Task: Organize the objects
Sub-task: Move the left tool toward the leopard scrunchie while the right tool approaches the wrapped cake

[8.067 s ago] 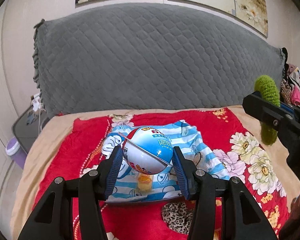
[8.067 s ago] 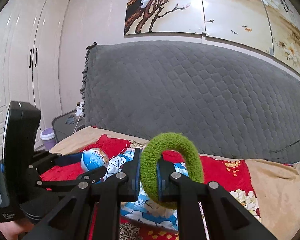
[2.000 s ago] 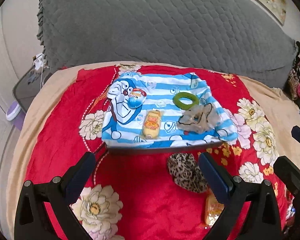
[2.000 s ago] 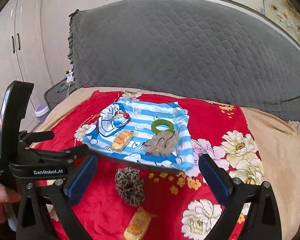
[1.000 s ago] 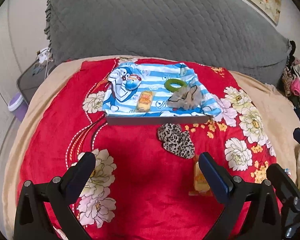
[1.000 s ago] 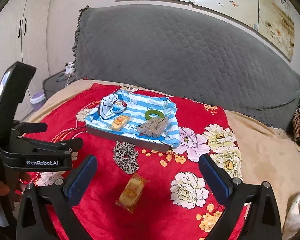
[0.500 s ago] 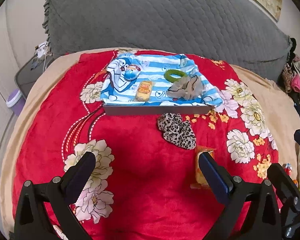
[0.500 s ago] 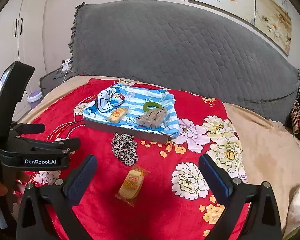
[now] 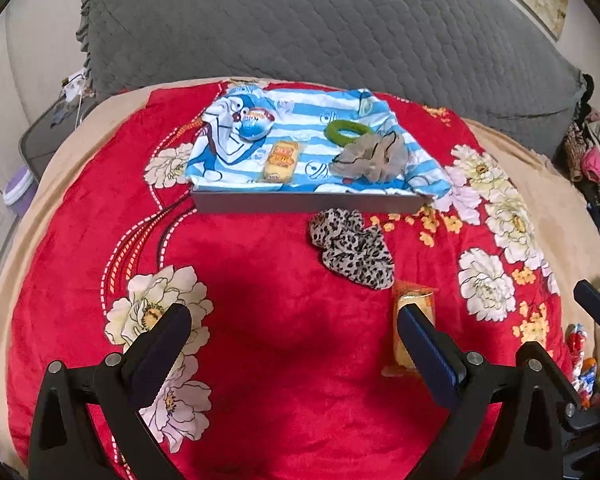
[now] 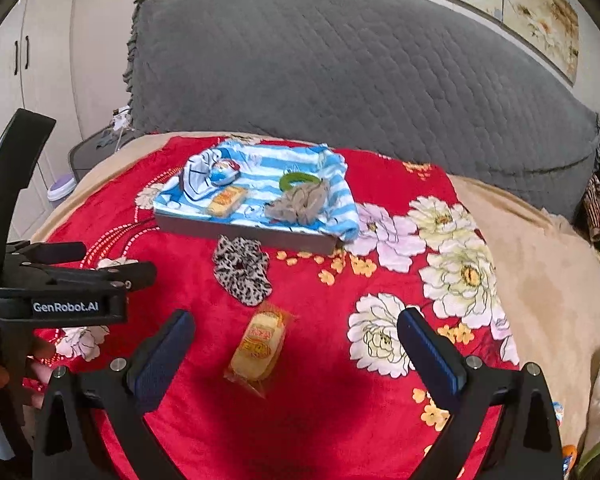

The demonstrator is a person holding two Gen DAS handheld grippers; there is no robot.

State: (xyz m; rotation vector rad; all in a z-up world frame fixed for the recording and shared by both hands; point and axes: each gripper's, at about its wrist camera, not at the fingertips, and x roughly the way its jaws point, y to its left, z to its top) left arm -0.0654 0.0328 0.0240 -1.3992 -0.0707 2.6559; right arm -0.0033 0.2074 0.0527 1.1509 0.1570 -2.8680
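A grey tray lined with a blue striped cartoon cloth sits on the red flowered blanket. On it lie a blue egg toy, a yellow snack pack, a green ring and a grey scrunchie. In front of the tray lie a leopard scrunchie and a second yellow snack pack. My left gripper and right gripper are both open and empty, held above the blanket.
A grey quilted headboard stands behind the bed. A nightstand and a purple bin are at the left. Clothes are piled at the right. The left gripper's body shows left in the right wrist view.
Both grippers, earlier shut on the egg toy and the green ring, have let go and drawn back from the tray; the snack pack now lies between the right gripper's fingers.
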